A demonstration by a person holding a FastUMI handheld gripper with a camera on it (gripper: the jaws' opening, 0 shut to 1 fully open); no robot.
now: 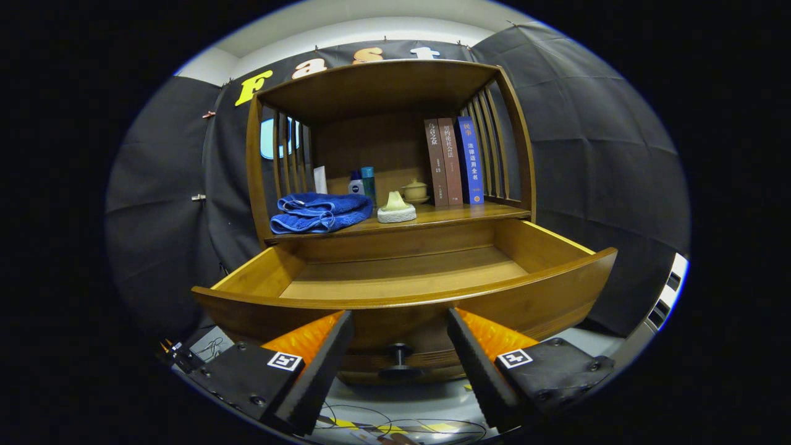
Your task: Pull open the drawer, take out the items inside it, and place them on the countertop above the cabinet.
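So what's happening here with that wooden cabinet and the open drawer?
A person is working a handheld gripper at a wooden cabinet. Its fingers are open and hold nothing; the drawer's knob sits between them. The drawer is pulled out, and the part of its floor that shows is bare. On the countertop above lie a folded blue towel and a small pale item on a white base, with bottles, a lidded cup and books behind.
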